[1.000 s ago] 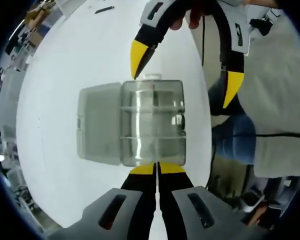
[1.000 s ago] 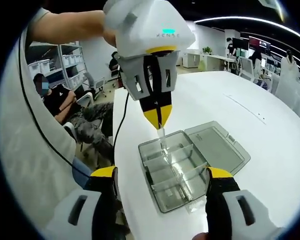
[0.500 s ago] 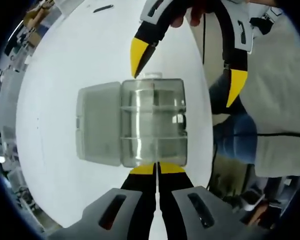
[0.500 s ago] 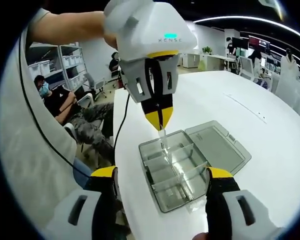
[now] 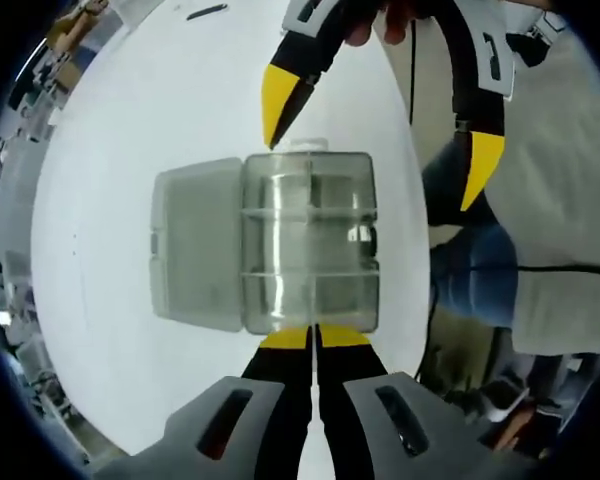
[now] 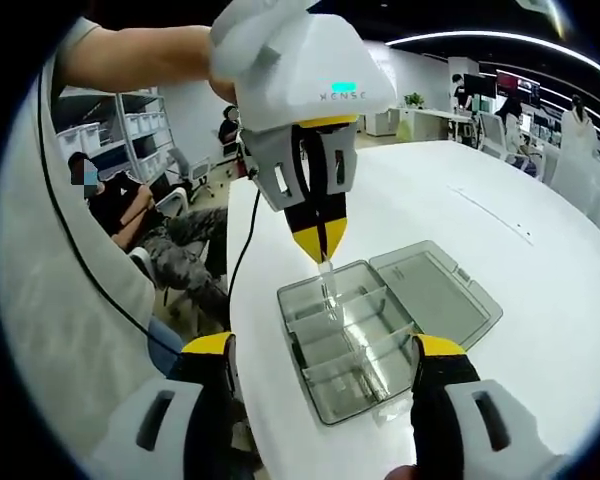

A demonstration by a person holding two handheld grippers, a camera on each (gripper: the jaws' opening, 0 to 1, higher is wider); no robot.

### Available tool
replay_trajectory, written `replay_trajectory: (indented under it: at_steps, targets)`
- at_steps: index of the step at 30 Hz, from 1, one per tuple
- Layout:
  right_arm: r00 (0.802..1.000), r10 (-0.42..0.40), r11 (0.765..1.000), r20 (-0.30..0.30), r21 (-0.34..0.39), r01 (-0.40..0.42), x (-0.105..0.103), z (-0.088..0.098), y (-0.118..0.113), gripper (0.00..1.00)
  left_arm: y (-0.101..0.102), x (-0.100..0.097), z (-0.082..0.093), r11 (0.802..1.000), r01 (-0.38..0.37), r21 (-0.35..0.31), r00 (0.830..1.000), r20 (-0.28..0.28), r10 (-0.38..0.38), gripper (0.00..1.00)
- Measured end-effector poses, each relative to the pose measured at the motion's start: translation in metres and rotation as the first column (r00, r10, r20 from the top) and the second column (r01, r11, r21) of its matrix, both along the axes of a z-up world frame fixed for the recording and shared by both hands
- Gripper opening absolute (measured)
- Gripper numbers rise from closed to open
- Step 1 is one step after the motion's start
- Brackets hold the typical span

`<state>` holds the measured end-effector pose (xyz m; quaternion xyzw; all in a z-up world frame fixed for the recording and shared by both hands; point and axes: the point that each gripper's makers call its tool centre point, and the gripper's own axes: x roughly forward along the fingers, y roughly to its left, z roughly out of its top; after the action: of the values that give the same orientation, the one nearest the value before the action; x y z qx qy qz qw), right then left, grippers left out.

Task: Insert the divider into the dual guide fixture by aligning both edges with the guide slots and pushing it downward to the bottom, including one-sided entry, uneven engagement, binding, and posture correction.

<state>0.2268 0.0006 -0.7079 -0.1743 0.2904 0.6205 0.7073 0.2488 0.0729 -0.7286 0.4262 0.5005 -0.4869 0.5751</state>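
Note:
A clear compartment box (image 5: 305, 240) stands on the white table (image 5: 110, 150), its lid (image 5: 195, 245) lying open flat beside it. My left gripper (image 5: 314, 336) is shut on a thin clear divider (image 6: 329, 288). The divider hangs upright from the jaws, its lower edge down inside the box (image 6: 355, 350) near the middle. From the right gripper view the left gripper (image 6: 321, 252) points straight down over the box. My right gripper (image 6: 323, 352) is open, its fingers spread either side of the box's near end. Its yellow fingertips (image 5: 276, 102) straddle the box's far end without touching.
The box sits close to the table edge (image 6: 242, 330). Beyond that edge, a person (image 6: 120, 205) sits by shelves with bins. The holder's grey sleeve and jeans (image 5: 470, 275) are beside the table. A black cable (image 6: 242, 240) hangs from the left gripper. The open lid (image 6: 435, 290) lies toward the table's middle.
The left gripper with the divider has shifted slightly. The right gripper's open fingers have drifted a little in the left gripper view. The box has not moved.

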Motion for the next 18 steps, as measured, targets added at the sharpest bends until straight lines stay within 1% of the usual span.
replay_trajectory:
  at_steps: [18]
  targets:
    - [1.0, 0.002, 1.0, -0.005, 0.002, -0.002, 0.0003, 0.0003, -0.0013, 0.69, 0.0007, 0.001, -0.0055, 1.0, -0.013, 0.01, 1.0, -0.007, 0.013, 0.0]
